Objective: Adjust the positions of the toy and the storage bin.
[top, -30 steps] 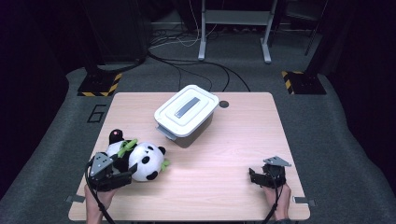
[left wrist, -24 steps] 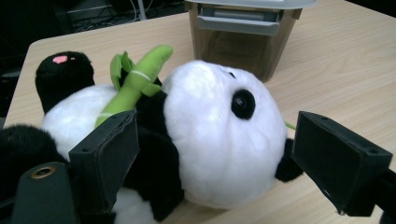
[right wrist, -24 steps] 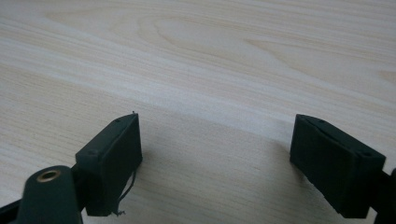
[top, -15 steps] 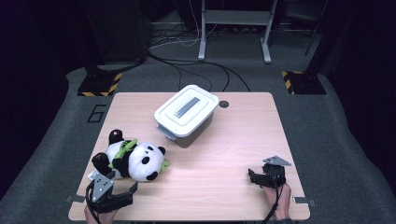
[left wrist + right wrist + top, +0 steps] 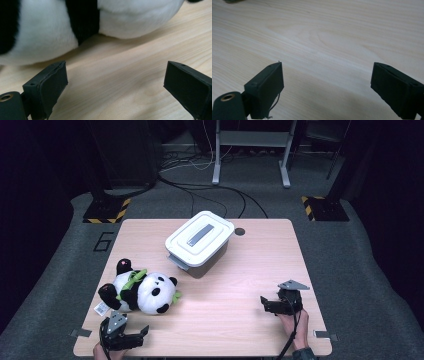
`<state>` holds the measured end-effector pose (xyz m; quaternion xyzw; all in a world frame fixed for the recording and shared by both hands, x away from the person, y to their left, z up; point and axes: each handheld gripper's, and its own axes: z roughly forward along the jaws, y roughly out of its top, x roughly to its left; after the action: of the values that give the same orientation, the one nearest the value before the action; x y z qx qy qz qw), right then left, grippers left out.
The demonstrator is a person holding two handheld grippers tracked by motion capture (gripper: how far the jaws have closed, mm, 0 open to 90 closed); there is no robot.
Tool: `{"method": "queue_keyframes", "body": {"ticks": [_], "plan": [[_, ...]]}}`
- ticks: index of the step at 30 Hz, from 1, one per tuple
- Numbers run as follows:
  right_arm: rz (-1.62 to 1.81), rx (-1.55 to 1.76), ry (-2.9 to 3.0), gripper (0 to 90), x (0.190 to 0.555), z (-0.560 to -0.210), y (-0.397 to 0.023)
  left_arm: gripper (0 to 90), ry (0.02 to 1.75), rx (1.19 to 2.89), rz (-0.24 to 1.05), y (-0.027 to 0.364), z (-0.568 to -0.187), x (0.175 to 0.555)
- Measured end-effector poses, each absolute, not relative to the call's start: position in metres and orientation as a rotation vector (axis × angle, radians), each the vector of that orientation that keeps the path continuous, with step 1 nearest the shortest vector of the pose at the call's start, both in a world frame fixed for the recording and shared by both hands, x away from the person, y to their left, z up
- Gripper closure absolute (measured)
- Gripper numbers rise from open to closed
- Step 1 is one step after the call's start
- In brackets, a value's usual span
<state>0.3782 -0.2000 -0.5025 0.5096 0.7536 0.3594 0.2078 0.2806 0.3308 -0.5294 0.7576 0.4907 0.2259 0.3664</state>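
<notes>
Down and back comes the left gripper — a second ago it sat right up against the panda toy, and now it rests at the near edge of the table, clear of the plush. Its jaws have just been opening and stand wide, with nothing between them but bare wood. From the left gripper view, the panda toy lies just ahead of the fingertips, white belly and a black band of fur looming large, a strip of table showing between the pads and the fur. Close, but apart.

Looking from above, the panda lies on its side at the table's left, head towards the middle, something green at its neck — a leaf or a scarf, hard to call at this size. A small tag sticks out at its near-left end.

Over on the right, the right gripper has hardly budged, lying low near the table's front right, pointing left. Its jaws have been opening too and stand wide over plain wood, holding nothing. Well apart from the panda, that one.

Behind it all, the white lidded box sits mid-table, lid on.
</notes>
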Motion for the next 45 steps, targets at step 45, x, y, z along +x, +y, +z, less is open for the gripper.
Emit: {"method": "queue_keyframes", "body": {"ticks": [45], "plan": [[1.115,1.16,2.259,8.0,0.521,-0.386,-0.104,4.4,1.269,1.942,0.609,0.33,-0.539,0.283]]}}
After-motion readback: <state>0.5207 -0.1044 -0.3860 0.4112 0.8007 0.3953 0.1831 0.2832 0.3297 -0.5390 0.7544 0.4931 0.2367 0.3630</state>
